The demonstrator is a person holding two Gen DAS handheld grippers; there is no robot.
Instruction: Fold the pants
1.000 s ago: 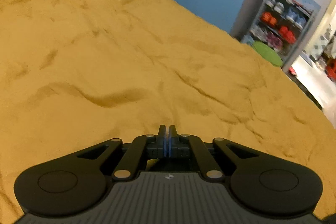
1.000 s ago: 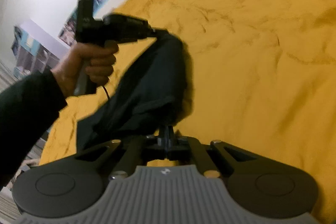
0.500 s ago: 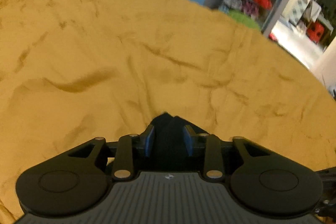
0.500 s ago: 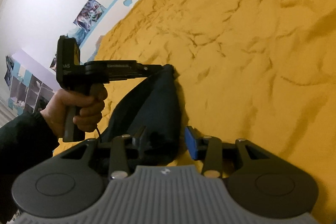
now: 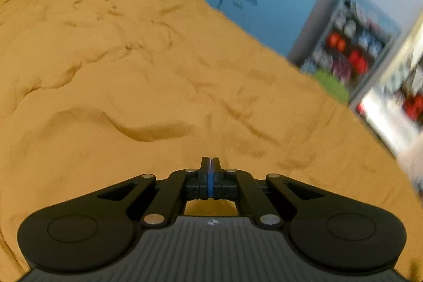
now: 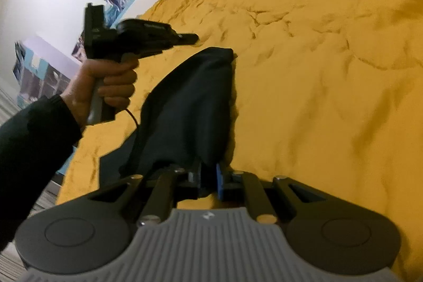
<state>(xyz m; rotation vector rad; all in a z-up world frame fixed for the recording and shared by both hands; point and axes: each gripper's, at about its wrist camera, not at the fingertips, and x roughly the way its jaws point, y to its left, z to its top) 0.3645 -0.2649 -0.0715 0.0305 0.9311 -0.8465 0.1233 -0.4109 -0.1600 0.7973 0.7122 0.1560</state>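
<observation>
Jaws of the left gripper [image 5: 210, 176] pressed together, holding nothing, above the yellow bed [image 5: 132, 70]. Right gripper [image 6: 207, 180] pinches the dark pants [image 6: 190, 107], draped toward 11 o'clock; probably anchoring one end so the fold lies straight.

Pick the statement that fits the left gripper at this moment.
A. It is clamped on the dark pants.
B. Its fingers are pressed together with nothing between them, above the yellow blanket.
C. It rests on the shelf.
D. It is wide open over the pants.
B: the left gripper shows its fingers pressed together with only the yellow blanket ahead, and in the right wrist view it is apart from the pants.
</observation>
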